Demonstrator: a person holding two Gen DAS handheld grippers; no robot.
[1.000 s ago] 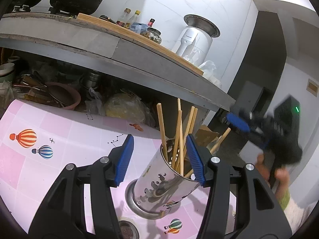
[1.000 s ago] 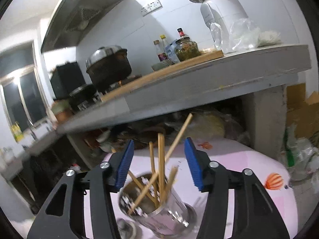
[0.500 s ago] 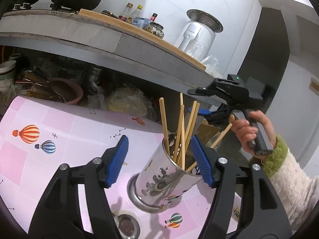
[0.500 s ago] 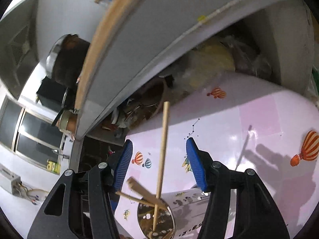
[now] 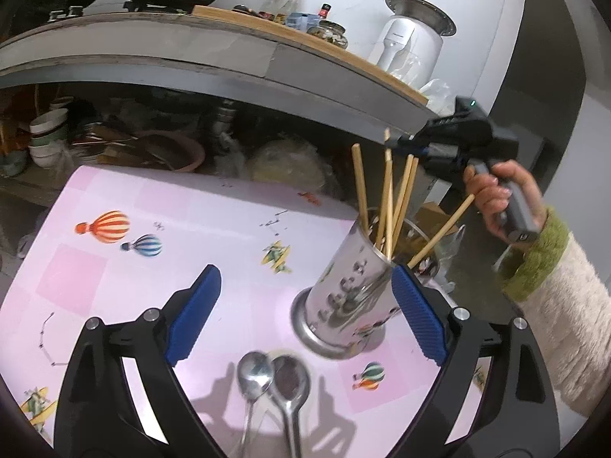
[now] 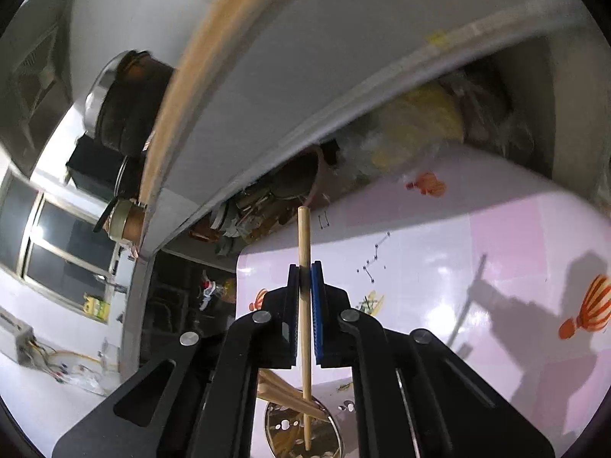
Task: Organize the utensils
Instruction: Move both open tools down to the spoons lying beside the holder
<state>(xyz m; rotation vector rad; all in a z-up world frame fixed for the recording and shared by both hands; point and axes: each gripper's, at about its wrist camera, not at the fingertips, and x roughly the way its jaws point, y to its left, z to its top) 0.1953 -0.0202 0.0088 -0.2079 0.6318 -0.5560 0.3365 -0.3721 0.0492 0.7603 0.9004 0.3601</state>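
Pink glossy tabletop with balloon and plane prints fills the lower part of both views, grey concrete counter slab above it. Shiny perforated steel utensil cup stands on the tabletop, tilted in the left view, mouth toward upper right, just beside the left gripper's right pad; touching or not, cannot tell. Left gripper jaws are opening, spread wide; cup's base sits between them, pads not pressing it. Two metal spoons lie side by side on the tabletop in front of the cup, bowls toward cup, handles running to the bottom edge. Several light wooden chopsticks stand in the cup, fanned out, long axes near upright. Right gripper, held by a hand in a green-cuffed cream sleeve, is clamped tight on one wooden chopstick: long axis vertical in the right view, upper end poking above the pads, lower end down inside the cup mouth.
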